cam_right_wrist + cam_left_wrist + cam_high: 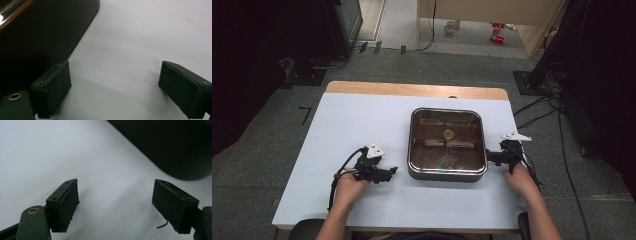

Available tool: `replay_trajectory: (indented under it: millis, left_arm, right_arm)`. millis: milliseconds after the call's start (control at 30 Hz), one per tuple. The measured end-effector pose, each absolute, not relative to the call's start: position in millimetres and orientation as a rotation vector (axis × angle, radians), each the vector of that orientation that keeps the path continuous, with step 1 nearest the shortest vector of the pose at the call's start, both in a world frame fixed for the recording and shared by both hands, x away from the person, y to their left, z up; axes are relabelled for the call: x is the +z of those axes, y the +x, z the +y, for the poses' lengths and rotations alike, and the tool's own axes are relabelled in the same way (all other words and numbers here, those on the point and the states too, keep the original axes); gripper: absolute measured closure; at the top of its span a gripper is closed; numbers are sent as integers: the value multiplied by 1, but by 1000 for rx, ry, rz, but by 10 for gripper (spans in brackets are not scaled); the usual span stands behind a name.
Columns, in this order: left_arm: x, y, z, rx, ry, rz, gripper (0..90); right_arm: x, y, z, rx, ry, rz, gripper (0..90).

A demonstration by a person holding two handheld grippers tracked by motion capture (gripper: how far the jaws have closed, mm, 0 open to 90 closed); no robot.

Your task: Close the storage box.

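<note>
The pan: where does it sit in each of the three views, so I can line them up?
High view: the pan is right of centre on the table, between the two grippers.
Left gripper view: its dark wall is at the upper right, beyond the open jaws.
Right gripper view: its dark wall is at the upper left, shiny rim at the corner.
Shared landmark: the pale tabletop around the pan.

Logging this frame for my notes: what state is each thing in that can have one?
Left gripper: open, holding nothing, short of the pan.
Right gripper: open, holding nothing, at the pan's right side.
Square lidded pan: upright on the table, glass lid on.
Glass lid: seated on the pan, knob up.
Table: white cover lying flat.
</note>
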State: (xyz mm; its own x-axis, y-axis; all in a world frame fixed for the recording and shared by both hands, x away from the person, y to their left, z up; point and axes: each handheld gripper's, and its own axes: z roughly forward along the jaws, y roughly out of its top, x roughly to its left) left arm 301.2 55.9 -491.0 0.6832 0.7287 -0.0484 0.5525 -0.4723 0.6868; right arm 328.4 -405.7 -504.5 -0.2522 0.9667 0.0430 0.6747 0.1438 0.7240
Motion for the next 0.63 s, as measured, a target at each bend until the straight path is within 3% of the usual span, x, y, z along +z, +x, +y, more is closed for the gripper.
replay_trajectory:
  millis: [633]
  left_arm:
    - [-499, 292, 51, 418, 2165, 952, 150]
  right_arm:
    - [-505, 328, -406, 893, 1568, 1991, 104]
